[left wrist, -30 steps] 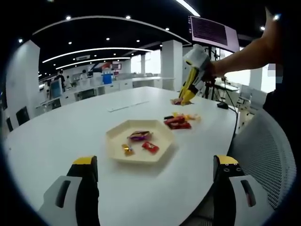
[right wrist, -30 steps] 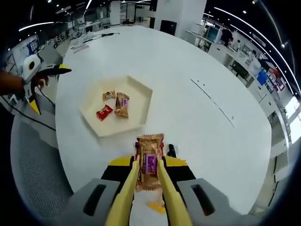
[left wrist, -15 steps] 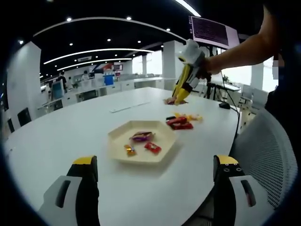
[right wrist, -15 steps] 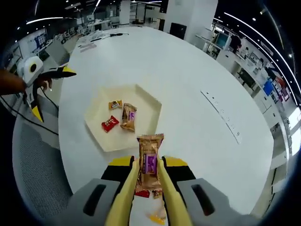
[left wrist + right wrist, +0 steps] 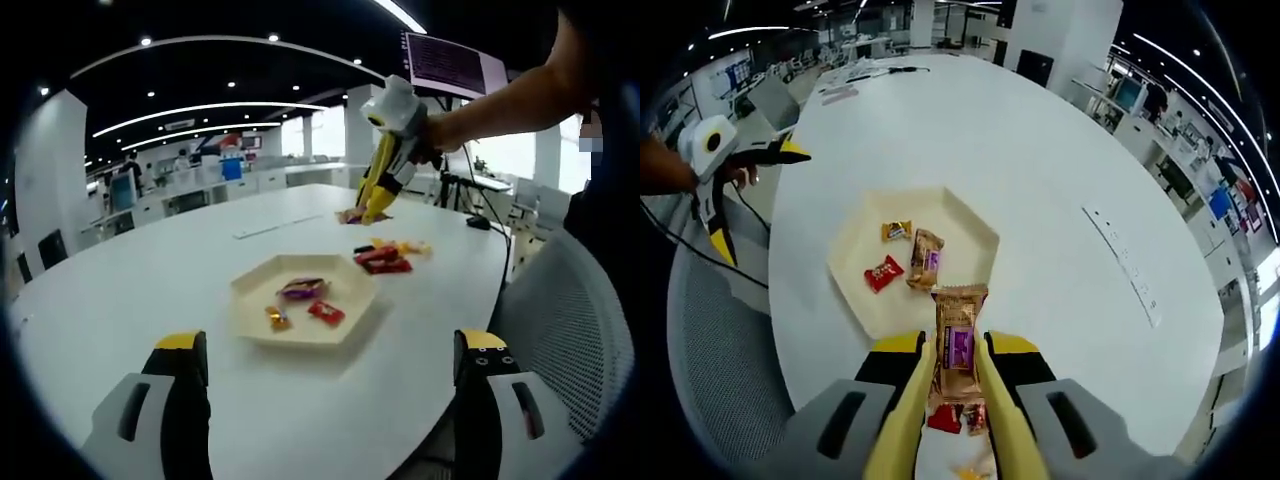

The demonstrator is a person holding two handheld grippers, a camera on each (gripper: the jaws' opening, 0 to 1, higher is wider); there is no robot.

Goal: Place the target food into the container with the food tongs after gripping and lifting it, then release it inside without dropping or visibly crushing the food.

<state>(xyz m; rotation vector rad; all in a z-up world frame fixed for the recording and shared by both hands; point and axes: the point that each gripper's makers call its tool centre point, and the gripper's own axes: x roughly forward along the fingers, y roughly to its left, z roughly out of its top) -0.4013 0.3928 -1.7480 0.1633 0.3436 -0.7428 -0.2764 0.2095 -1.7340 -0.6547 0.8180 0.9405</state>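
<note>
Right hand-held gripper (image 5: 958, 395) with tongs (image 5: 902, 420) around wrapped snack (image 5: 958, 340).

We're in a big open-plan office: a broad white desk (image 5: 150, 290) with a grey mesh chair (image 5: 570, 320) pulled up at its near edge. Far behind, rows of workstations with monitors (image 5: 118, 188) run under curved strip lights (image 5: 200, 108), white pillars (image 5: 365, 135) between them, and a wall screen (image 5: 452, 66) glows at right.
</note>
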